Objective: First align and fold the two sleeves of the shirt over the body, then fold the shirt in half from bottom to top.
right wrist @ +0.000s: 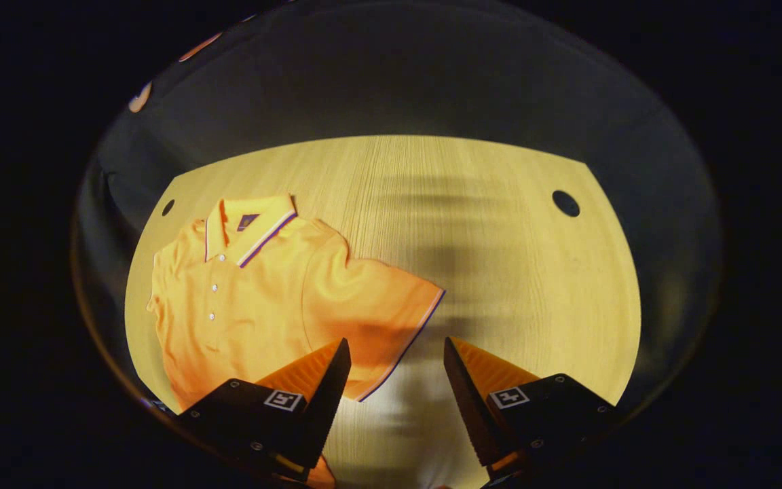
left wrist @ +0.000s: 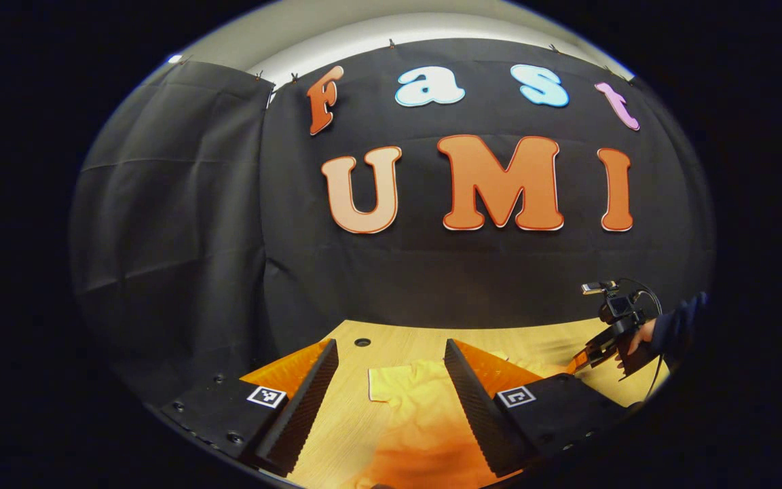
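Fingers: right gripper point(right wrist: 396, 380) spread, empty, above table point(right wrist: 499, 238); shirt point(right wrist: 255, 299) sleeve hem point(right wrist: 401, 346) lies just ahead-left. Left gripper point(left wrist: 391, 387) spread, farther off.

The shirt point(right wrist: 255, 292) at left is soft matt knit cloth with a ribbed collar, lying on a smooth, finely grained wood table point(right wrist: 499, 224), before a matt creased cloth wall point(left wrist: 180, 224).

Left gripper view sat low, faced booth wall; right gripper view looked steeply down from above. Both covered shirt point(right wrist: 262, 285) on table point(right wrist: 499, 238).
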The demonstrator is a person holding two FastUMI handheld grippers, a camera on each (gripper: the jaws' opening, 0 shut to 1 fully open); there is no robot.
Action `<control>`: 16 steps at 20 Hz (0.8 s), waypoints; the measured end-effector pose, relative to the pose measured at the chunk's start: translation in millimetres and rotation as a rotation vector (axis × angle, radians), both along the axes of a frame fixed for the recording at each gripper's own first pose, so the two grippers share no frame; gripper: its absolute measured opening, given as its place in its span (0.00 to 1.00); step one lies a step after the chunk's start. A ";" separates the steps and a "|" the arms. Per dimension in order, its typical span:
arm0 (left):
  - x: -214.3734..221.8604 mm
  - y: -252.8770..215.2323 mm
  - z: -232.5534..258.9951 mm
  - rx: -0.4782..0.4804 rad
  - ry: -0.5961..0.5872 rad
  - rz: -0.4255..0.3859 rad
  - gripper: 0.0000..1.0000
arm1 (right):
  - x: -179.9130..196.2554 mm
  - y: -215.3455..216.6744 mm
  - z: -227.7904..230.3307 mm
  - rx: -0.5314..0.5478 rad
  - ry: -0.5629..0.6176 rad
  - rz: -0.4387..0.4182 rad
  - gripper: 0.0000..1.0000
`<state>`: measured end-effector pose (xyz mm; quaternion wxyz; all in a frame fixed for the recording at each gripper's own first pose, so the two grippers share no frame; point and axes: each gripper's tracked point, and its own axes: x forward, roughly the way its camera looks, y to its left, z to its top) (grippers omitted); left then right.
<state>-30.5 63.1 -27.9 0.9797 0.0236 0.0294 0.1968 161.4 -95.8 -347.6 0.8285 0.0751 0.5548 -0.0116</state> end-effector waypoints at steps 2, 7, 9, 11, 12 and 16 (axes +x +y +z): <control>0.2 4.5 -7.1 -0.016 0.015 0.026 0.97 | 3.5 0.7 -12.0 -0.008 0.054 0.010 0.81; -3.9 14.3 -21.9 -0.049 0.052 0.067 0.96 | 7.9 4.2 -26.2 -0.019 0.135 0.033 0.81; -2.8 14.7 -27.4 -0.056 0.063 0.070 0.97 | 7.2 4.4 -39.3 -0.039 0.163 0.024 0.64; -4.7 13.8 -28.5 -0.056 0.070 0.073 0.97 | 9.0 8.3 -37.1 -0.017 0.173 0.023 0.53; -5.5 12.7 -29.6 -0.056 0.072 0.074 0.97 | 7.6 9.5 -38.1 -0.012 0.180 0.026 0.48; -5.4 9.6 -29.5 -0.075 0.063 0.060 0.97 | 14.7 11.1 -33.3 0.069 0.159 -0.003 0.19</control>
